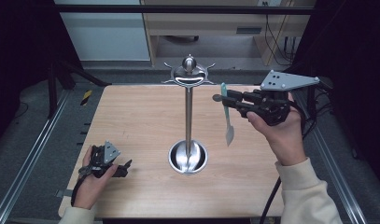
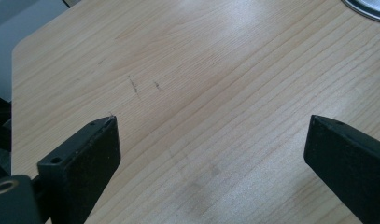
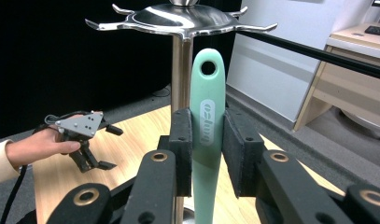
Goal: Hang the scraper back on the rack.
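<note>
Wooden table (image 1: 131,116) seen from above, with a chrome utensil stand (image 1: 188,112) upright near its middle: round dished base toward the near side, slim pole, and a crown of hooks at the top. Right gripper (image 1: 223,99) raised above the table to the right of the stand's pole, held in the person's right hand (image 1: 281,133), jaws pointing left and clamped on the mint-green handle of a utensil (image 1: 226,114). Hanging straight down from the jaws, with a pale, flat blade end at the bottom, clear of the table and apart from the pole. In the right gripper view, green handle (image 3: 207,135) upright between the two black pads, its hanging hole above them and just below the stand's hooks (image 3: 180,21). Left gripper (image 1: 124,167) low at the near left of the table, held in the left hand (image 1: 92,179), well apart from the stand's base. In the left gripper view, jaws spread wide over bare wood (image 2: 201,93) with nothing between them, and the rim of the stand's base (image 2: 367,8) at the top right corner.
</note>
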Tool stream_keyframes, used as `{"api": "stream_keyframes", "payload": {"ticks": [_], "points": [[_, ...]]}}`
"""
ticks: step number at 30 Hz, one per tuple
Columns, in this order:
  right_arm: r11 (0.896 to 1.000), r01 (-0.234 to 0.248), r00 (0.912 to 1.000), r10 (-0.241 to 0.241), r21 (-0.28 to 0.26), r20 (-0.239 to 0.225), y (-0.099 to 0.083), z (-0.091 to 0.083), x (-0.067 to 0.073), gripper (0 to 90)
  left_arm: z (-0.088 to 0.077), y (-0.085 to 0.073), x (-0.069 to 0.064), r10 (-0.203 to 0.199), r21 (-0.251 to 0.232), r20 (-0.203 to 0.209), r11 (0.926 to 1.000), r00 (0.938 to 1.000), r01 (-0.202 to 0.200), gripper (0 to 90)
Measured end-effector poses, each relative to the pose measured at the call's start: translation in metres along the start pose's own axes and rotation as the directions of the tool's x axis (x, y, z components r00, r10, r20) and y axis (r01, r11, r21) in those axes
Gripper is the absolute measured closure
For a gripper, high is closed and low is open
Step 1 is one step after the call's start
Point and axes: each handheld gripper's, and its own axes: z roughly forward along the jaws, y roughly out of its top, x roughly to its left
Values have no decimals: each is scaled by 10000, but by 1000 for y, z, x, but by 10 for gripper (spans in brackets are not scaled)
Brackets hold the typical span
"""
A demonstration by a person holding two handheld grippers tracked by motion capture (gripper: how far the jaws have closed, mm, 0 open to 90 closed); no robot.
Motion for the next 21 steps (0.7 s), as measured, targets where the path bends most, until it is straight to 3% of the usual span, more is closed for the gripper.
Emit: {"api": "stream_keyframes", "payload": {"ticks": [21], "points": [[9999, 60, 9993, -63, -80, -365, 9, 5, 3, 744, 0, 0, 0, 11, 3, 4, 10000, 10000, -11, 35]]}}
